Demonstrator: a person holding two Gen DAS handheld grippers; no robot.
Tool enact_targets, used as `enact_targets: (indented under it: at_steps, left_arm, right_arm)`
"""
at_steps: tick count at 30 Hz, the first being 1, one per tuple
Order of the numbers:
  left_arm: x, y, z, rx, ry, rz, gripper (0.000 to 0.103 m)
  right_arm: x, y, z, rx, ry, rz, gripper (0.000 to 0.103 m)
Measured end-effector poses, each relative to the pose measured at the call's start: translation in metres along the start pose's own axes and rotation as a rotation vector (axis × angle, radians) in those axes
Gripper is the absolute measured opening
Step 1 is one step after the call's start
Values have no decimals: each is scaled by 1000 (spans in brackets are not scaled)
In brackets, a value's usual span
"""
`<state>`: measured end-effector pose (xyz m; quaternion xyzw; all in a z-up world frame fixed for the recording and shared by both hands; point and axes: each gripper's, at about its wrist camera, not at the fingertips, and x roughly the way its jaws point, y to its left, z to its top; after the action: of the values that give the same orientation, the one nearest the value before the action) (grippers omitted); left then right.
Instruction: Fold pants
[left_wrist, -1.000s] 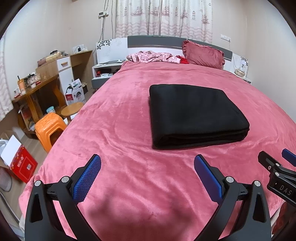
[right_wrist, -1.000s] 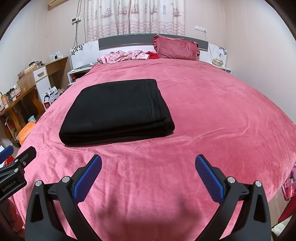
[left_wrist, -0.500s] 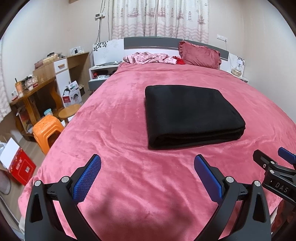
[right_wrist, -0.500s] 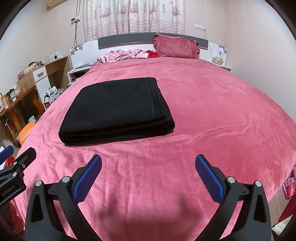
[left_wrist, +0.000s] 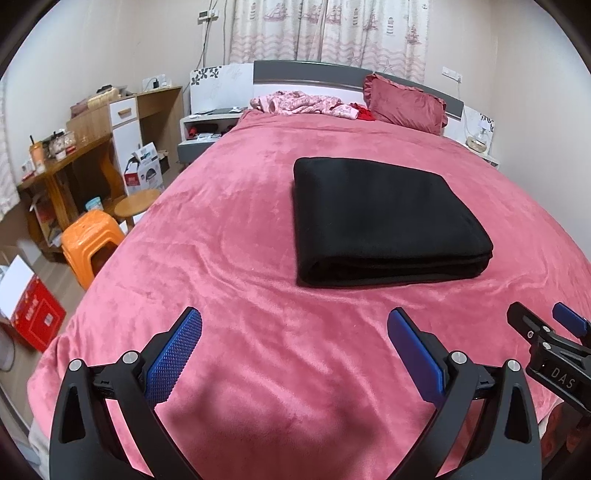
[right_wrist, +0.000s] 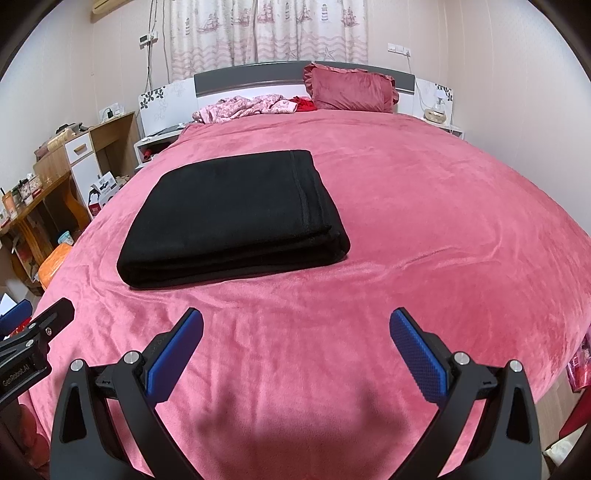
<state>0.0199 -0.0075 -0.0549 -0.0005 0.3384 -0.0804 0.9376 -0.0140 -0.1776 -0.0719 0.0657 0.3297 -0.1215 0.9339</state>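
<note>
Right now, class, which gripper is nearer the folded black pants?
Neither is clearly nearer. The left gripper sits in front of the folded black pants toward their left; the right gripper sits in front toward their right. Both jaws open, empty.

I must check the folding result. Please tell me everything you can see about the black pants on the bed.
The black pants lie folded into a flat, thick rectangle of several stacked layers, the layer edges showing along the near side. The fabric looks soft and matte, with a stitched seam line near its right edge. It rests on the pink bedspread only; neither the left gripper nor the right gripper touches it, and both are open.
</note>
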Motion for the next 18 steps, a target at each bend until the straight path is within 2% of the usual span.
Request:
enact_targets:
  at_steps: [18]
  left_arm:
    - [-1, -4, -4, 25, -4, -4, 99]
  right_arm:
    - [0, -1, -1, 1, 6, 3, 101]
